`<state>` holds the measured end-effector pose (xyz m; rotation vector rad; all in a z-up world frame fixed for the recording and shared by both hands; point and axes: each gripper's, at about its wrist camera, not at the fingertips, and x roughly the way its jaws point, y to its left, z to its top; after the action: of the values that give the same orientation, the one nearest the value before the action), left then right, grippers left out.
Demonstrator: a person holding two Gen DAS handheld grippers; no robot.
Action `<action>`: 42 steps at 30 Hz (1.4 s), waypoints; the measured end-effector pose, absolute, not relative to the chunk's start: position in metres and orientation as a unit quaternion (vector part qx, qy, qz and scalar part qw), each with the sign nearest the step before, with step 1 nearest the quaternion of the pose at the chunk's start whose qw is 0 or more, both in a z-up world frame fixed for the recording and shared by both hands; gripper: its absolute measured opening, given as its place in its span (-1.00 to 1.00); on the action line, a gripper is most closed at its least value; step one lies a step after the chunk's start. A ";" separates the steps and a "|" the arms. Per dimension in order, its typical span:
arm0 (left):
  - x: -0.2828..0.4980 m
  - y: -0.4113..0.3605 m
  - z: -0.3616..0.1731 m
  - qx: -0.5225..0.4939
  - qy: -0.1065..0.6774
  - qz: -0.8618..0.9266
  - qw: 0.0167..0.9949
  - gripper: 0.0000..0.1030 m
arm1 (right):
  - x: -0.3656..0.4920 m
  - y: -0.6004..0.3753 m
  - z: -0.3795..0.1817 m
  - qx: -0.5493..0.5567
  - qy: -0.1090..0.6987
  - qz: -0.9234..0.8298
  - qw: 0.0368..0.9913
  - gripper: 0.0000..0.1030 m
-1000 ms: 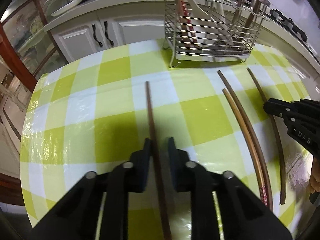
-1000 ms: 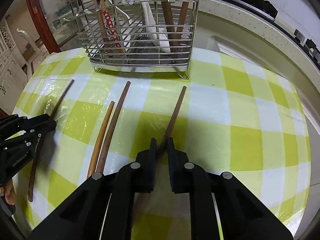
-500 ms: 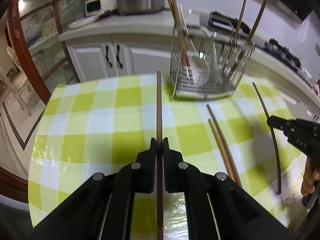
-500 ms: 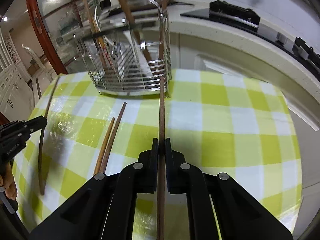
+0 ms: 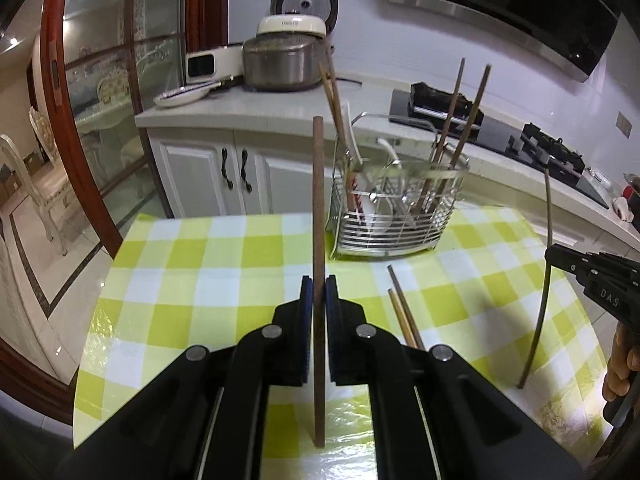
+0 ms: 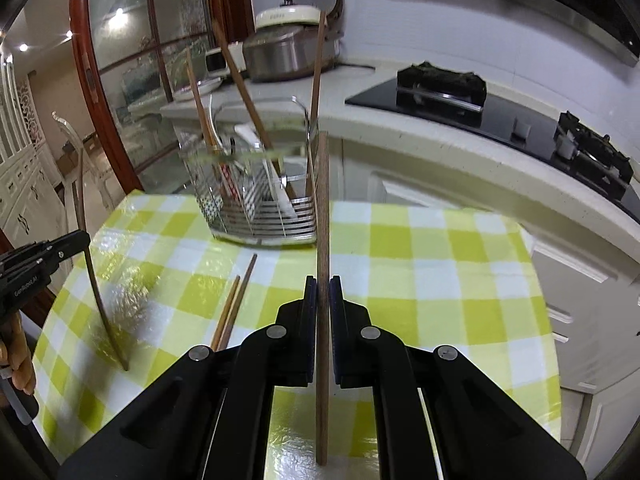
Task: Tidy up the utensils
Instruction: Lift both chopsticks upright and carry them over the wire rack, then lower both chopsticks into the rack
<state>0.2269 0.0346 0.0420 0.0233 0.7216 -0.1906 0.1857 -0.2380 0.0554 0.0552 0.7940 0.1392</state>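
Observation:
My left gripper (image 5: 319, 292) is shut on a brown chopstick (image 5: 318, 200), which hangs lifted above the yellow-green checked table (image 5: 192, 280). My right gripper (image 6: 322, 292) is shut on a second brown chopstick (image 6: 322, 208), also raised. Each gripper shows in the other's view: the right gripper (image 5: 551, 255) at the right edge with its chopstick (image 5: 544, 300), the left gripper (image 6: 82, 238) at the left edge with its chopstick (image 6: 94, 284). A wire utensil rack (image 5: 396, 220) (image 6: 260, 212) stands at the table's far side with chopsticks and white spoons in it. Two more chopsticks (image 5: 404, 316) (image 6: 234, 308) lie side by side on the cloth.
Behind the table runs a white counter (image 5: 280, 116) with a rice cooker (image 5: 296, 28), a metal pot (image 5: 280, 64) and a black hob (image 6: 460, 108). White cabinet doors (image 5: 236, 172) sit below it. A glass door with a red frame (image 5: 56, 120) is at the left.
Both grippers went from open around a lying chopstick to shut on it, then rose, lifting both chopsticks off the cloth. The rack now appears lower and farther in both views.

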 end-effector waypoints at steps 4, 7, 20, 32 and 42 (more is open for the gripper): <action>0.222 0.031 0.050 0.012 0.344 -0.096 0.934 -0.87 | 0.181 -0.239 0.066 0.025 0.374 0.066 0.925 -0.86; 0.218 0.030 0.055 0.010 0.339 -0.096 0.936 -0.87 | 0.177 -0.240 0.072 0.024 0.366 0.063 0.928 -0.86; 0.213 0.026 0.068 0.007 0.323 -0.105 0.940 -0.87 | 0.170 -0.243 0.097 0.024 0.337 0.060 0.939 -0.86; 0.225 0.013 0.107 0.000 0.288 -0.124 0.950 -0.87 | 0.192 -0.247 0.146 0.018 0.296 0.053 0.953 -0.86; 0.245 -0.001 0.159 -0.002 0.239 -0.131 0.962 -0.87 | 0.230 -0.248 0.201 0.019 0.253 0.048 0.966 -0.86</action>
<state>0.2454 -0.0009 0.1594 -0.0049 0.4838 -0.2658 0.2303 -0.2476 0.2009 0.0380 0.5112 0.0971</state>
